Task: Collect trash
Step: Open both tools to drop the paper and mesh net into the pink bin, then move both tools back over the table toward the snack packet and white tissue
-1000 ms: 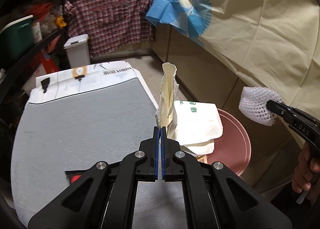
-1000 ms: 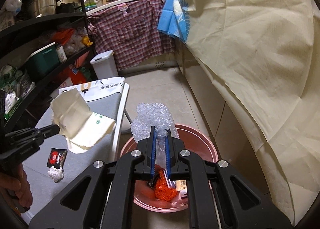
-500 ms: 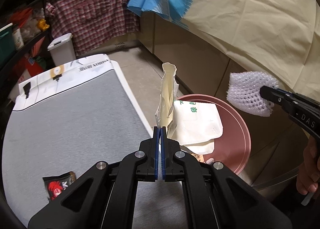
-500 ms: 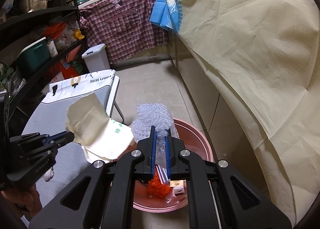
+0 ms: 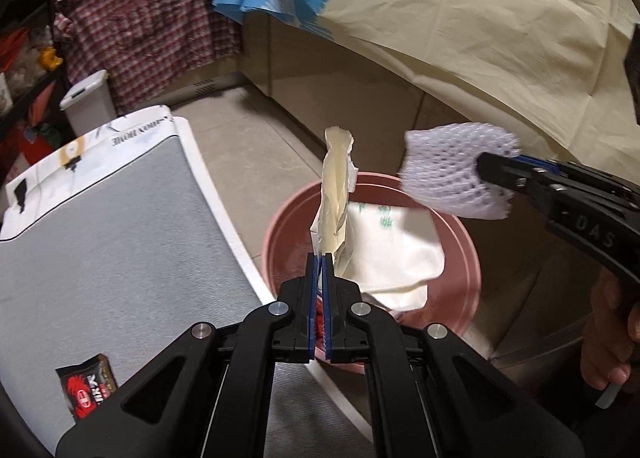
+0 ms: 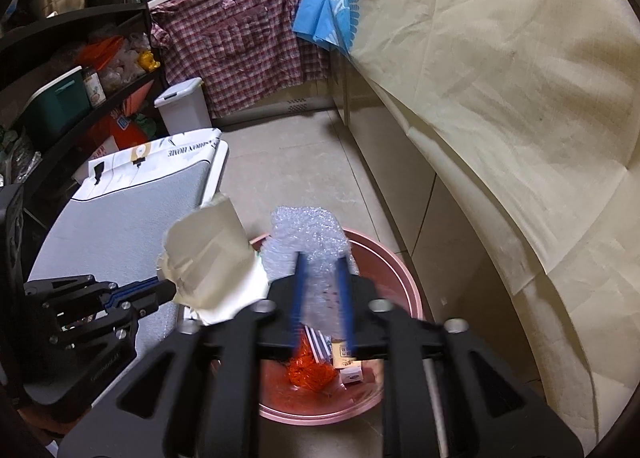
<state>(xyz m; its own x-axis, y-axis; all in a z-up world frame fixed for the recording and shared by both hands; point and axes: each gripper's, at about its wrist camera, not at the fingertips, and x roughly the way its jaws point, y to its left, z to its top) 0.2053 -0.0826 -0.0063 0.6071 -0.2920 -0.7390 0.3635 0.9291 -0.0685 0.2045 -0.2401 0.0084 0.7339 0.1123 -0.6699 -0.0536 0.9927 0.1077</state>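
Note:
My left gripper (image 5: 320, 258) pinches the corner of a cream paper bag (image 5: 336, 185), which hangs over the pink basin (image 5: 468, 242); its jaws are just starting to part, with the paper still clamped between them. The right gripper (image 6: 321, 258) holds above the same basin (image 6: 404, 278), and its jaws are opening with the white foam net (image 6: 308, 230) loose between the pads. In the left wrist view the foam net (image 5: 444, 173) shows blurred at that gripper's tip (image 5: 486, 167). An orange wrapper (image 6: 308, 372) and a small carton (image 6: 348, 362) lie in the basin.
A grey-topped table (image 5: 100, 238) stands left of the basin with a black and red snack wrapper (image 5: 90, 386) on it. A white lidded bin (image 5: 86, 101) is behind it. Cream cloth (image 5: 480, 37) drapes the cabinets on the right. Dark shelves (image 6: 60, 77) line the left.
The left gripper carried the paper bag from the table's edge to above the basin. The right jaws have parted around the foam net, which they gripped tightly before.

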